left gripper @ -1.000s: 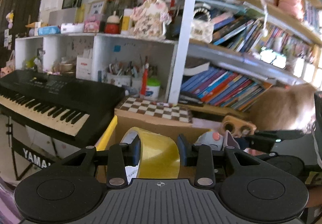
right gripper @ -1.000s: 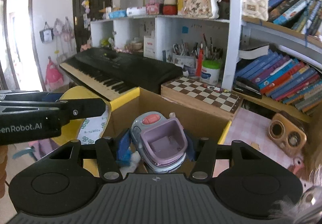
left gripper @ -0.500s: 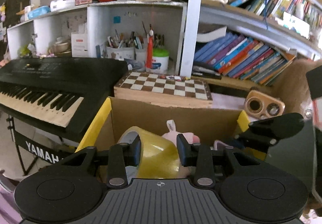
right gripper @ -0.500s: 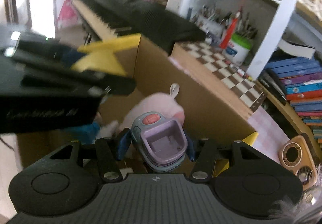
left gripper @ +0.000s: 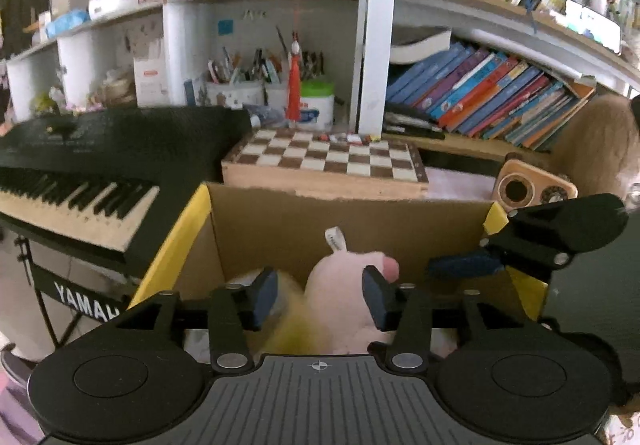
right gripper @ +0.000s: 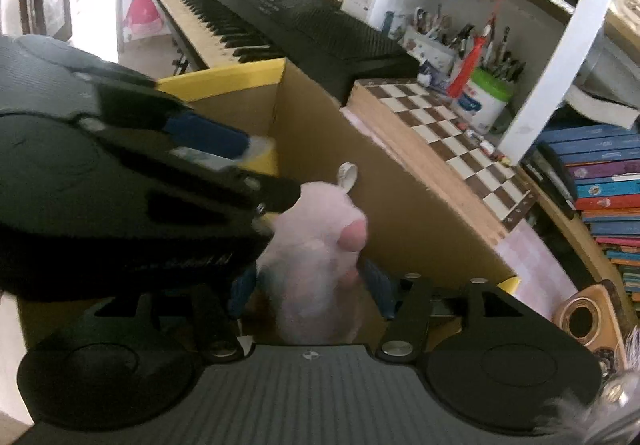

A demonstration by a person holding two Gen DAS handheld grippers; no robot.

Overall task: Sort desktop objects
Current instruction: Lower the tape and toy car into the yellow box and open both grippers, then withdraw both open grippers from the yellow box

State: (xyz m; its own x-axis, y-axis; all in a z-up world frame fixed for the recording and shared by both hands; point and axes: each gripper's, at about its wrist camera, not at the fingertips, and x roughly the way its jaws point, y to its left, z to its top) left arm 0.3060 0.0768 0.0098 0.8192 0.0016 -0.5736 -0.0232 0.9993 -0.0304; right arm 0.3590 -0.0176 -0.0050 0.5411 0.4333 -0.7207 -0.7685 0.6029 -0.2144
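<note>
We have both grippers over the open cardboard box (left gripper: 348, 221), which sits near us, in front of the keyboard (left gripper: 100, 149) on the left and the chessboard (left gripper: 328, 157) further back. A second ago each hand carried something above the box; now both have come down to its mouth and are letting go.

Inside the box, a pink plush (left gripper: 348, 293) fills the middle, its tag sticking up. The yellow tape roll (left gripper: 280, 309) that the left gripper (left gripper: 320, 295) held half a second ago now shows as a yellow blur low between and just left of its fingers; the jaws are opening, about mid-width, and the pads no longer press on it. We judge it is dropping into the box beside the plush.

The right gripper (right gripper: 312, 291) held a small purple-and-grey toy; that toy is gone from between its fingers and we cannot see where it landed, though the box below is the likely place. Its jaws are opening, rather wide, with only the plush showing in the gap, untouched as far as we can tell.

So two more items look sorted, and both hands look free to fetch the next ones.
</note>
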